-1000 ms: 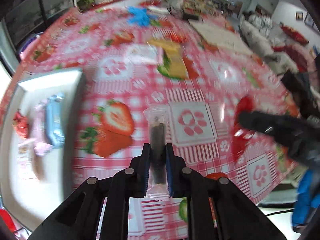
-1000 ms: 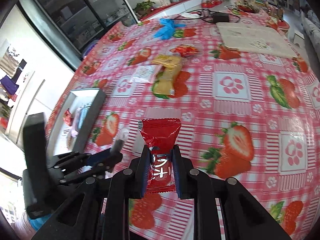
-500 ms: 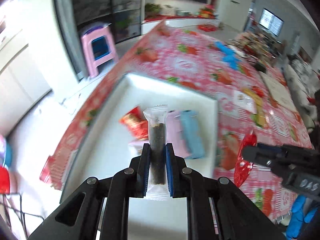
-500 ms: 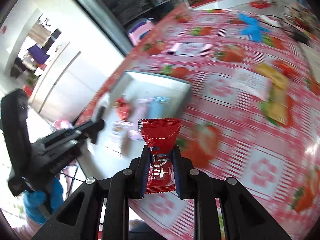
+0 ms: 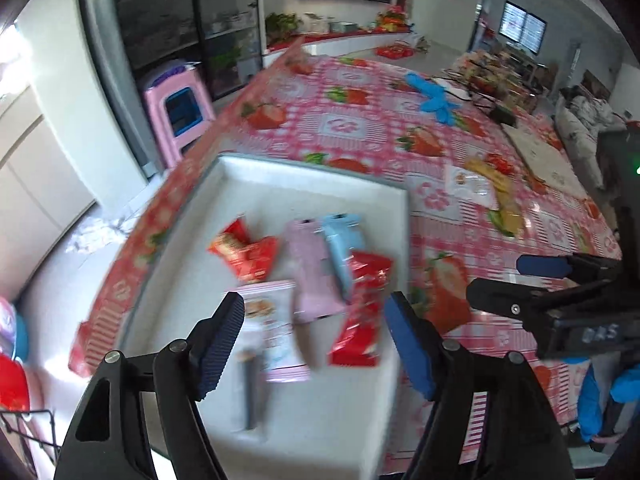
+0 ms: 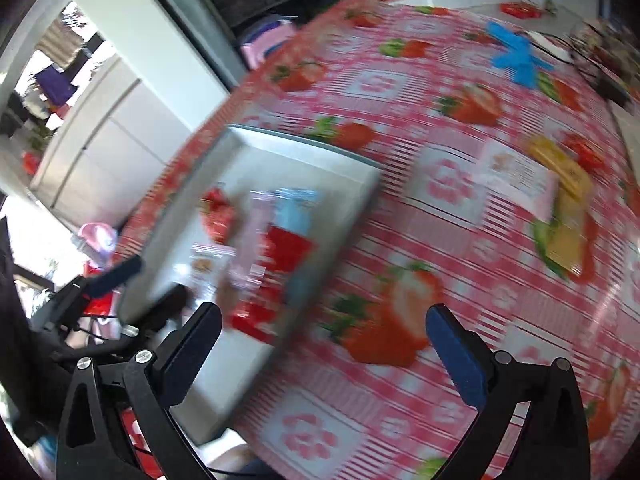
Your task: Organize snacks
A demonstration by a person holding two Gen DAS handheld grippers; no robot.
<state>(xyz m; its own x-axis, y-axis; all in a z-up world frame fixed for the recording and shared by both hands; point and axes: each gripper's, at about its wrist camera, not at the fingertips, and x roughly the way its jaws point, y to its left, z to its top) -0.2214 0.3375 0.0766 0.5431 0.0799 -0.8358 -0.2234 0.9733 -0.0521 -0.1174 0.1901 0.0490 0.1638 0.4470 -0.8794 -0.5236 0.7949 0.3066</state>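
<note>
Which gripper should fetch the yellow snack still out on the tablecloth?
Probably right: the right gripper, open and empty, sits over the tablecloth toward the yellow snack; the left gripper hangs over the tray.

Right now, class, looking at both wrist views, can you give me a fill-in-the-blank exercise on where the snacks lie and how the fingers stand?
1. The white rectangular tray sits on a tablecloth printed with ____.
2. The shiny red snack packet lies inside the ____.
3. Both the left gripper and the right gripper have their fingers ____.
4. Between the pink packet and the red one lies a ____ packet.

Missing words: strawberries; tray; open; blue
</note>
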